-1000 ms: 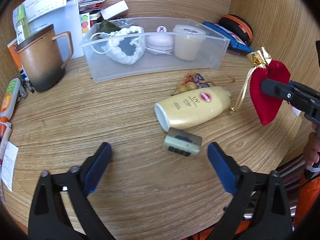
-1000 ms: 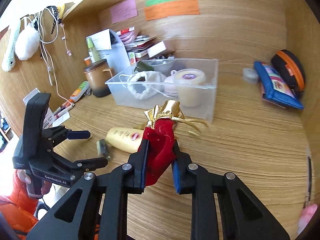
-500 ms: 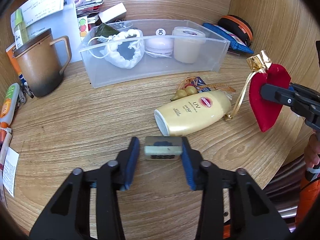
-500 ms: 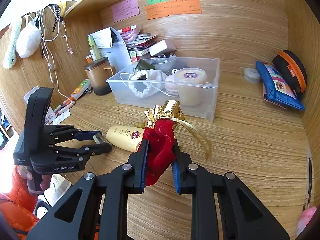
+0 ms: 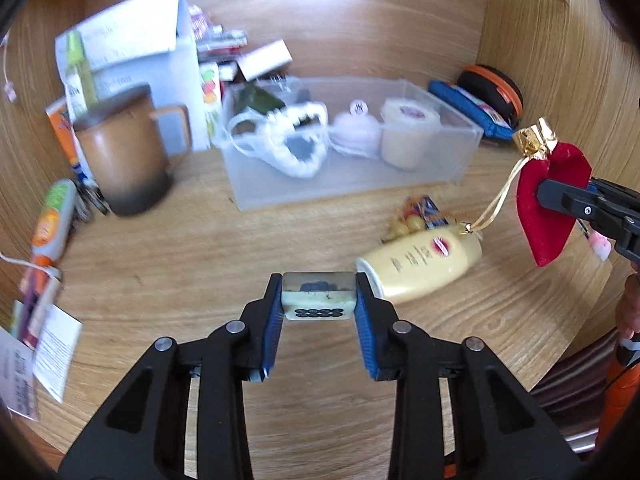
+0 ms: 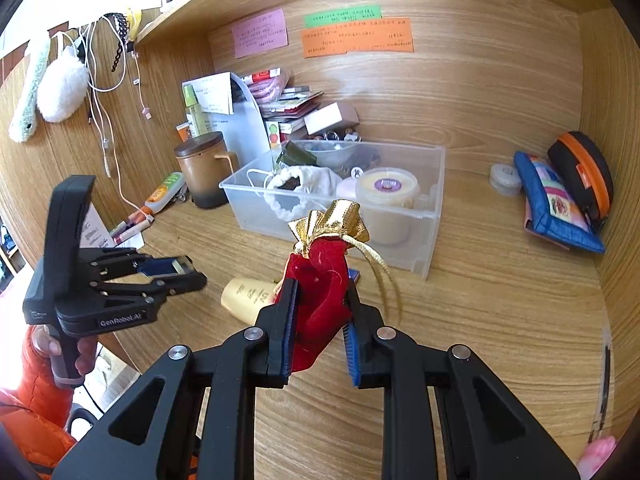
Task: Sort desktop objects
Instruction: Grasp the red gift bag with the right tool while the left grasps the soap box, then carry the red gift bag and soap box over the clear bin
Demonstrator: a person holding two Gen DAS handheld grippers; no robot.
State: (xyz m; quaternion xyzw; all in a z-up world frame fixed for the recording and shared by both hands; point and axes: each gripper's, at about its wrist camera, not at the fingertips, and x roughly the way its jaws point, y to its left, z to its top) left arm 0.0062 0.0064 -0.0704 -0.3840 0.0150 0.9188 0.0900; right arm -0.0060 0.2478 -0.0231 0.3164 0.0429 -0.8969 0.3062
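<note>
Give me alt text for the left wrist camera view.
The left tool grips a mahjong tile above a wooden desk. At right, the right tool holds a red pouch; behind are a yellow bottle and clear bin.

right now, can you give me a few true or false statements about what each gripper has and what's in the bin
1. The left gripper has its jaws shut on the small cream mahjong tile. True.
2. The right gripper is open. False: it clamps the red velvet pouch with gold top.
3. The yellow sunscreen bottle lies in the clear plastic bin. False: it lies on the wooden desk.
4. A white drawstring bag sits inside the bin. True.
</note>
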